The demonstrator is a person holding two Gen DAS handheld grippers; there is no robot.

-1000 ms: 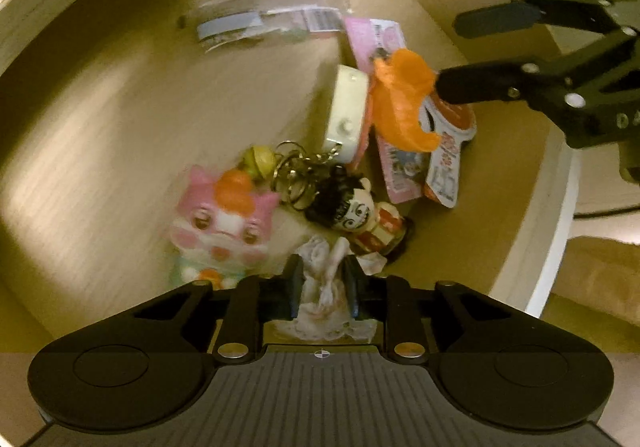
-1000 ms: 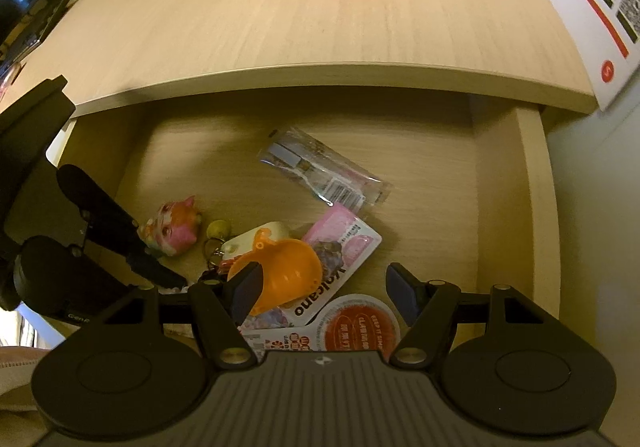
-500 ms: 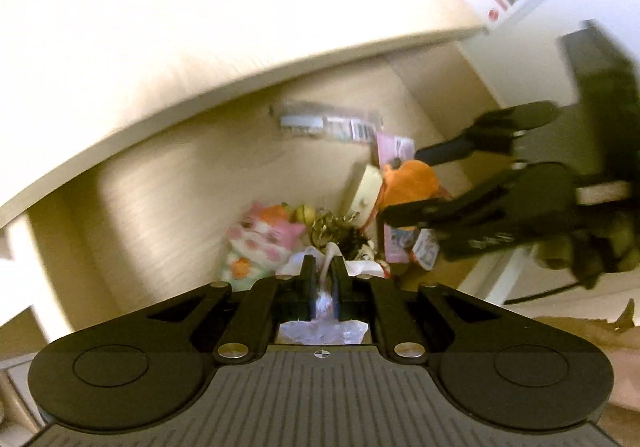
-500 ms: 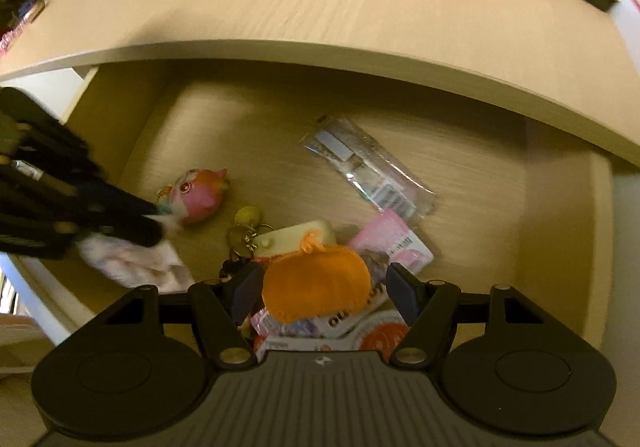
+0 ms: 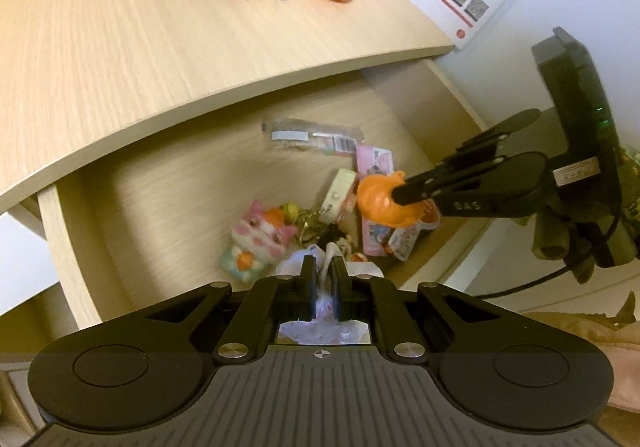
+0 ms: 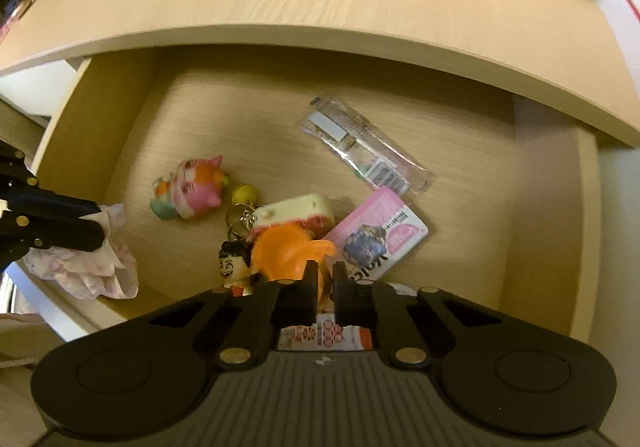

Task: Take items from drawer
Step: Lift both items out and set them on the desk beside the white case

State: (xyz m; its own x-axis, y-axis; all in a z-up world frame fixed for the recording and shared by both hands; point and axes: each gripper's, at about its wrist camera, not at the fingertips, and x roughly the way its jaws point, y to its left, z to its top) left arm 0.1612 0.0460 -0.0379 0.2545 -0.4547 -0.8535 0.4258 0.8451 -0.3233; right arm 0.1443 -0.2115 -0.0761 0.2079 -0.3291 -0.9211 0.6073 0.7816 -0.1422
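Open light-wood drawer (image 6: pixel 544 231) under desktop (image 5: pixel 120 31), white wall right. Left gripper (image 5: pixel 325 279) pinches white cloth (image 6: pixel 92 267) near left front; right gripper (image 6: pixel 322 283), jaws just closed, clamps orange toy (image 6: pixel 284 251) near front.

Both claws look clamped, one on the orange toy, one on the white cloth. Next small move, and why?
Probably lift the right claw straight up. It is shut on the orange toy, which still sits low among the packets and keychains in the drawer. The left claw already holds its white cloth out by the drawer's front edge. A vertical lift should clear the clutter before heading to the desk top.
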